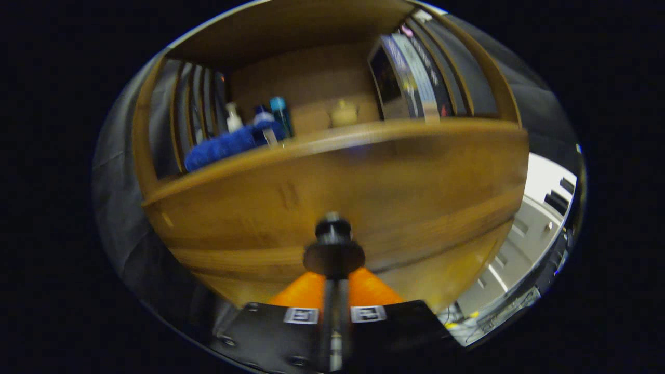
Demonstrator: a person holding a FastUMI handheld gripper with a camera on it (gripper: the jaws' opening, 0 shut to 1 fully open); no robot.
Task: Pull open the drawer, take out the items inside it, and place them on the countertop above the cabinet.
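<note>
Wooden cabinet (249,218) fills the gripper view, warm brown, blurred as if in motion. Drawer front (415,208) faces the camera below the countertop (358,132), whose front edge runs as a curved band across the middle. Drawer knob (333,249), dark, round, with a short neck, stands out from the drawer front straight ahead. Gripper (335,280) has its two fingers drawn close together just behind the knob's disc, either side of a narrow dark gap; they look clenched around the knob's neck, though the disc hides the contact, so a true grip on it cannot be told for certain. Drawer appears closed or barely started; its contents are out of sight. On the countertop, well beyond the fingers: a blue cloth (218,148), a white pump bottle (233,118), a blue-capped bottle (280,115), a pale small jar (344,113), and a dark framed panel (400,80) leaning at the right under a shelf. Step in hand, by my reading: pulling the drawer open. To do it well, keep the fingers squeezed behind the disc so it cannot slip through, pull straight back along the drawer's run without lifting or twisting, and go steadily. Risk: a sideways tug could jam the drawer or pop the knob free. Open it far enough that the items can be reached from above.
</note>
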